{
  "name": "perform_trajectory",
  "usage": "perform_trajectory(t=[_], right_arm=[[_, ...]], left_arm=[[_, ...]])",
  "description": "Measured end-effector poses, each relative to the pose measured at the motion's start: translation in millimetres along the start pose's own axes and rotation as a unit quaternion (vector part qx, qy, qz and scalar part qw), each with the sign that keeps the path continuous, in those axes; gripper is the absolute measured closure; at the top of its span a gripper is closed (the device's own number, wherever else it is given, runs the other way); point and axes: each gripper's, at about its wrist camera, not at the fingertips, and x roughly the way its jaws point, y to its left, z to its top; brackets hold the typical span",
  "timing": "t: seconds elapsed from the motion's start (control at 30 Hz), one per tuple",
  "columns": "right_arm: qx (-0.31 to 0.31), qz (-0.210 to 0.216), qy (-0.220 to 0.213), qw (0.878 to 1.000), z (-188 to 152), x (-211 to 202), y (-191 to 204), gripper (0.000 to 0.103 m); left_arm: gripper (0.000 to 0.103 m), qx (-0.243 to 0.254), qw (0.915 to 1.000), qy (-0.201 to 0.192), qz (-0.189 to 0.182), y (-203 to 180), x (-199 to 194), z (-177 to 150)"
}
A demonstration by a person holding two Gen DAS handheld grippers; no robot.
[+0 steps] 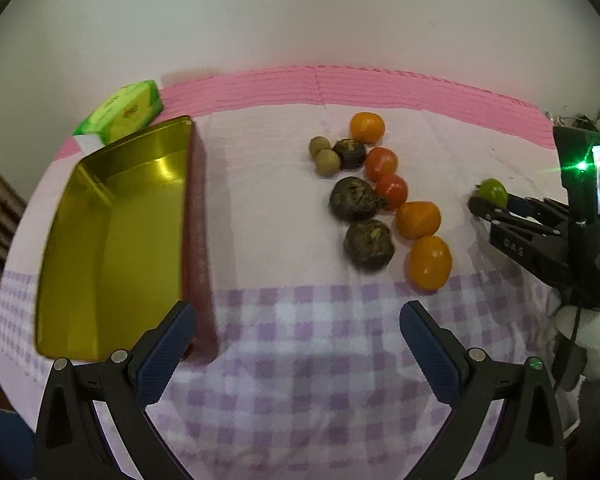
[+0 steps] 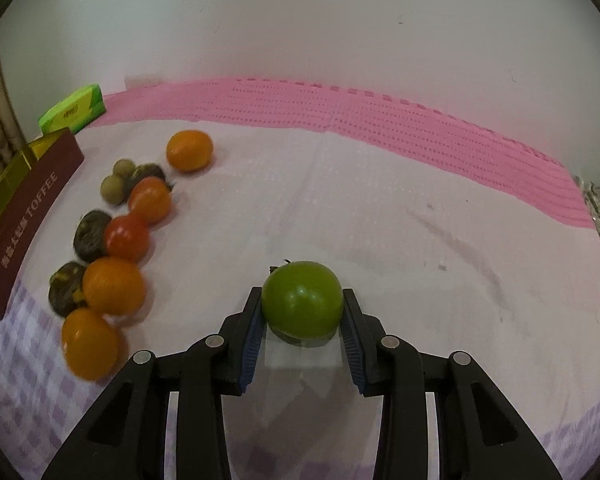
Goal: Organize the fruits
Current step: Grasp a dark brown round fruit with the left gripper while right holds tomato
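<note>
The right gripper point(image 2: 302, 322) is clamped on a green tomato point(image 2: 302, 300), a blue pad pressing each side, over the pale middle of the table point(image 2: 380, 216) towards its right edge, while the left gripper point(image 1: 298, 344) hangs with its jaws wide apart and nothing between them above the checked cloth point(image 1: 300, 360) at the near edge. Beyond, a loose cluster of orange, red and dark fruits point(image 1: 370, 200) lies mid-table, the gold tin point(image 1: 112, 248) with its dark red side sits by the left edge, and a green box point(image 1: 122, 112) lies at the far left corner on the pink mat point(image 1: 340, 88).
</note>
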Motion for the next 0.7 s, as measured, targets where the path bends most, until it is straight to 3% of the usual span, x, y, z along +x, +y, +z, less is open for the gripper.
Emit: perform_trajectory(t=[0.53, 0.7], right_arm=[[0.009, 0.004, -0.016, 1.0, 3.5, 7.3, -9.8, 0.065], [0.009, 0.004, -0.016, 1.0, 2.9, 7.3, -11.2, 0.065]], left_arm=[[0.045, -0.001, 0.9968, 0.049, -0.063, -20.6, 46.1, 30.5], [0.047, -0.017, 0.9952, 0.06, -0.075, -20.9, 58.5, 39.7]])
